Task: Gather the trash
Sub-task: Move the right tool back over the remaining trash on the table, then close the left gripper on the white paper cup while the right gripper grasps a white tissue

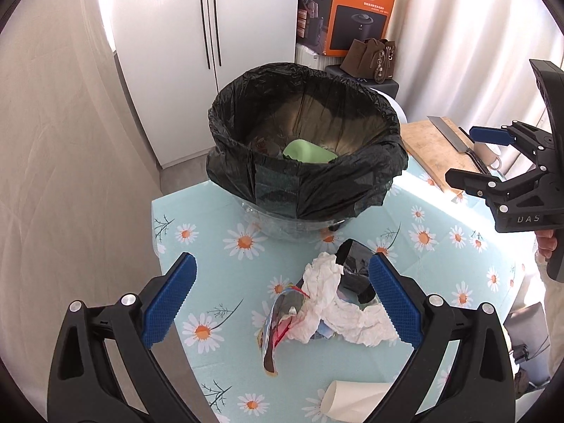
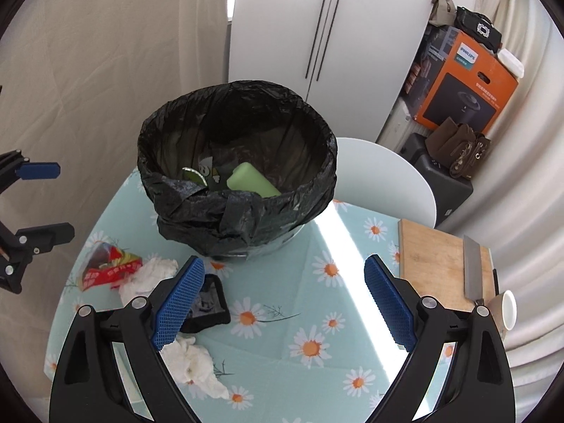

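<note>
Partly done: bin (image 2: 236, 162) at the tabletop's far edge already holds a green block (image 2: 252, 179). Tissue (image 1: 335, 303), snack wrapper (image 2: 109, 268) and black tray (image 2: 208, 303) lie mid-table, uncollected. Left gripper (image 1: 282, 303) and right gripper (image 2: 282, 306) both spread, empty.

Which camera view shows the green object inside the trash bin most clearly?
The right wrist view: it looks down into the trash bin, so the green object shows its long top face. The left wrist view shows the green object only partly, with its lower part hidden behind the bag's near rim.
</note>
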`<state>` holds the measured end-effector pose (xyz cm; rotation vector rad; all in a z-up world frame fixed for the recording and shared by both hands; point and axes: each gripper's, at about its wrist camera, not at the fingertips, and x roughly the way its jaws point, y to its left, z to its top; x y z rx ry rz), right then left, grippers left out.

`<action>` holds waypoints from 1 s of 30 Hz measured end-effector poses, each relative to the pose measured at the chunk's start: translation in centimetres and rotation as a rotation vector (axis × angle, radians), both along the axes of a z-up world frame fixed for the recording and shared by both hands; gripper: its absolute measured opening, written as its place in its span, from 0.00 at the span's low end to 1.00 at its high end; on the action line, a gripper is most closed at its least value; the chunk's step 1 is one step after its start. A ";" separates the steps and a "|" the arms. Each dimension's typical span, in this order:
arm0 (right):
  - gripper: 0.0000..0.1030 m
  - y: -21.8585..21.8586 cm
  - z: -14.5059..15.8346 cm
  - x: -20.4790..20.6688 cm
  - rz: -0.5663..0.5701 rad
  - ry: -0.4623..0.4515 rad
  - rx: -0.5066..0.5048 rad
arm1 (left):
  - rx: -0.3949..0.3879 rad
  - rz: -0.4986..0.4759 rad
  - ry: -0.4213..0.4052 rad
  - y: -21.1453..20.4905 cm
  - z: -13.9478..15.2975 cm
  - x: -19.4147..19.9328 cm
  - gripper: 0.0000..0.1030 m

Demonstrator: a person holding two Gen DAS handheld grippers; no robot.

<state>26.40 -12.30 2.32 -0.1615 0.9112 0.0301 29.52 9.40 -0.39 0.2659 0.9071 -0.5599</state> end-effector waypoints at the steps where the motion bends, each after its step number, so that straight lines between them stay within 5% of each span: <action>1: 0.85 0.3 -0.2 -0.5 -0.002 0.010 -0.003 | 0.001 -0.004 0.005 0.4 -0.4 -0.4 0.93; 15: 0.85 3.2 -4.2 -6.4 -0.069 0.128 0.000 | -0.018 -0.116 0.067 2.8 -5.1 -5.7 0.93; 30: 0.85 3.9 -6.5 -8.9 0.088 0.163 0.025 | 0.018 -0.030 0.090 3.6 -6.9 -11.8 0.93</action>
